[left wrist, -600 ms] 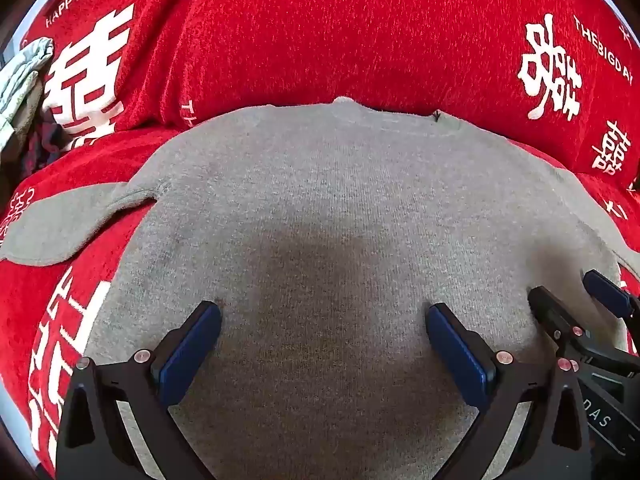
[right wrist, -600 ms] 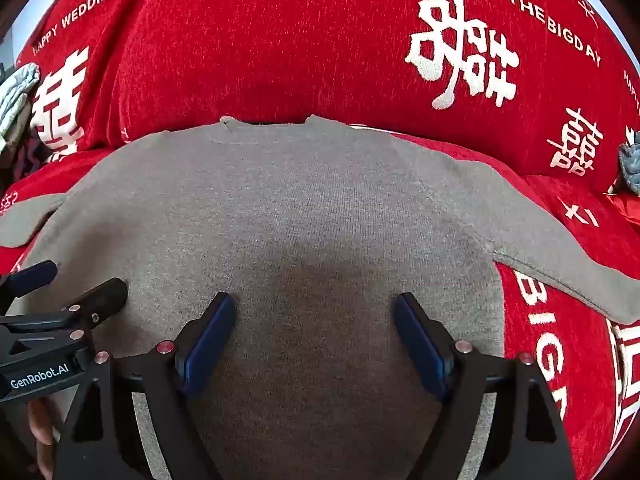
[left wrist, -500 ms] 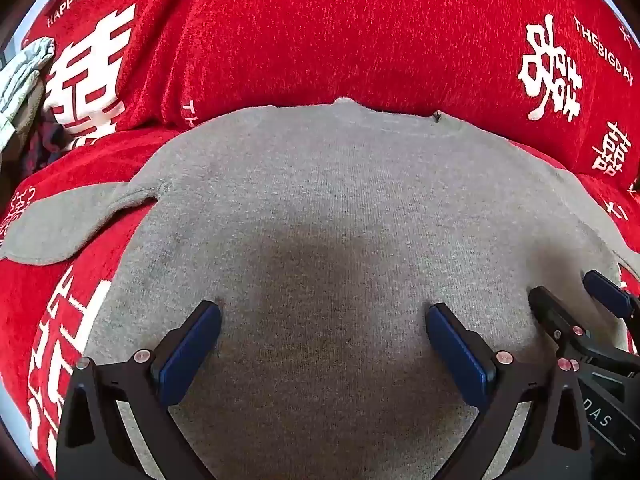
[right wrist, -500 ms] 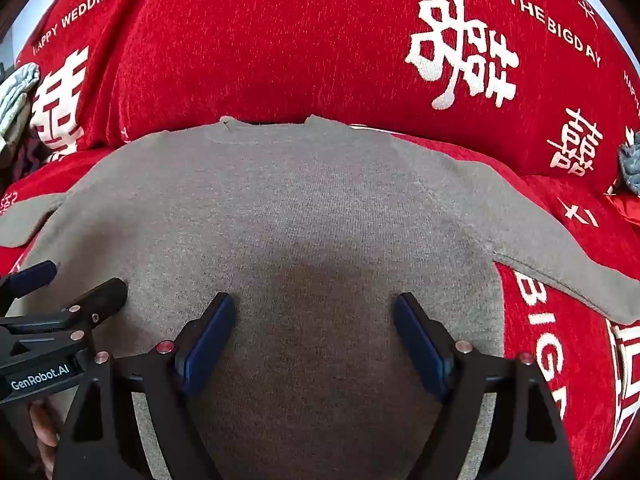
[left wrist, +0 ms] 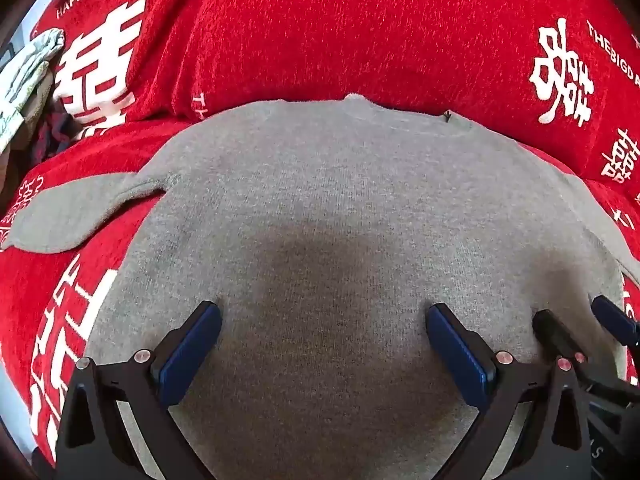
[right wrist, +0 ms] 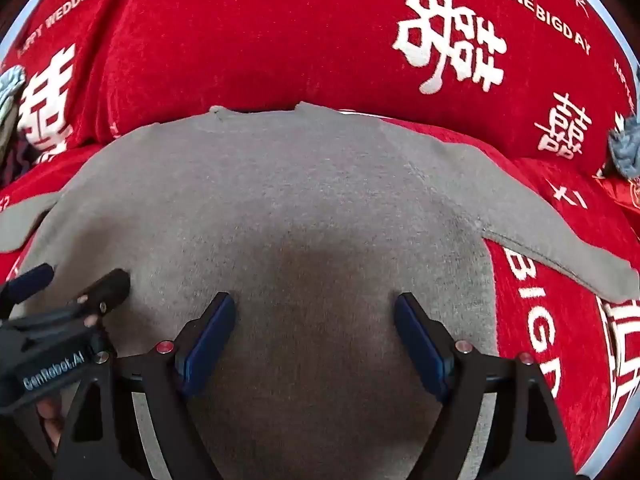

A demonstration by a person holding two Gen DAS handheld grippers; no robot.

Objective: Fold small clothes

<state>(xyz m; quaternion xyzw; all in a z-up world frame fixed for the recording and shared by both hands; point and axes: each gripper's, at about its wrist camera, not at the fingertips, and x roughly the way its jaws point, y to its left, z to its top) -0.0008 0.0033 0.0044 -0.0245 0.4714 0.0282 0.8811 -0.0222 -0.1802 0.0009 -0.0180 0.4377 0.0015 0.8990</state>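
A small grey knitted sweater [left wrist: 340, 208] is laid flat on a red sofa cover [left wrist: 360, 28] printed with white characters and lettering, its neckline [left wrist: 400, 114] turned toward twelve o'clock and pressed against the foot of the red backrest. In the left wrist view one sleeve [left wrist: 68, 216] is spread out toward nine o'clock over the seat, and in the right wrist view the other sleeve [right wrist: 560, 248] is stretched toward three o'clock. The left gripper [left wrist: 324, 344] is held over the lower body of the sweater, pointed steeply downward, with its blue-padded fingers [left wrist: 188, 354] spread wide apart and nothing clamped between them; only flat knit is seen in the gap. The right gripper [right wrist: 314, 338] is held the same way just beside it, its blue pads [right wrist: 420, 346] likewise set apart and closed on nothing. Whether the fingertips of either tool are actually touching the fabric cannot be told. Each tool is caught at the edge of the other's view: the right gripper at four o'clock in the left wrist view, the left gripper at eight o'clock in the right wrist view. A pale patterned cloth [left wrist: 24, 76] is seen at ten o'clock beyond the sofa's edge, and a blue-grey bundle [right wrist: 624, 144] lies at two o'clock in the right wrist view.
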